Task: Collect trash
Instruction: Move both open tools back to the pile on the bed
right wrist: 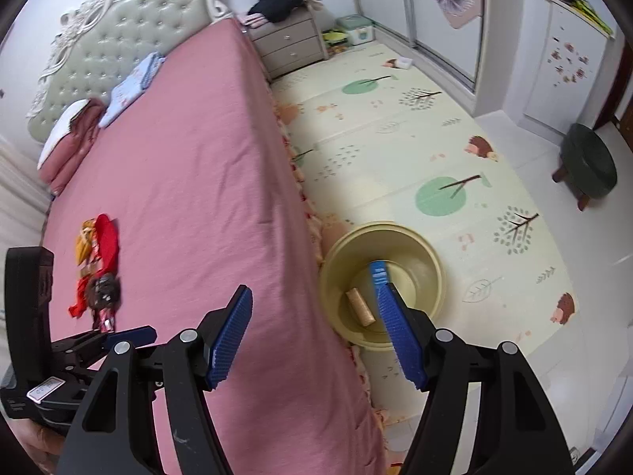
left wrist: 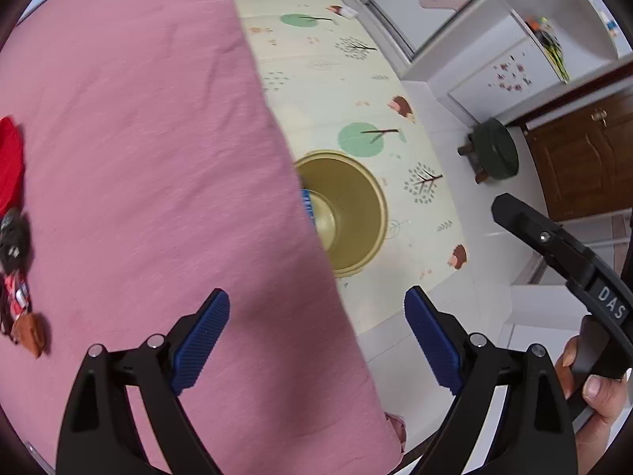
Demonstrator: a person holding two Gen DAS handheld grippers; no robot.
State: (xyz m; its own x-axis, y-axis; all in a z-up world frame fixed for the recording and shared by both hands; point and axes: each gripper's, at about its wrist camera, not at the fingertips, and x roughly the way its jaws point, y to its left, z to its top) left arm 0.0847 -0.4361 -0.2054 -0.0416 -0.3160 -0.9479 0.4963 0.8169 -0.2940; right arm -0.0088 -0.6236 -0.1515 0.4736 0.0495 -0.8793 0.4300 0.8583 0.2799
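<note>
A yellow bin stands on the floor mat against the bed's side; it also shows in the left wrist view. A tan paper roll and a blue wrapper lie inside. Several wrappers, red, orange and black, lie on the pink bed; they also show in the left wrist view. My left gripper is open and empty over the bed edge. My right gripper is open and empty above the bed edge, near the bin.
The pink bed fills the left. A patterned play mat covers the floor. A dark green stool stands at the right. A bedside drawer unit and white wardrobes are at the back.
</note>
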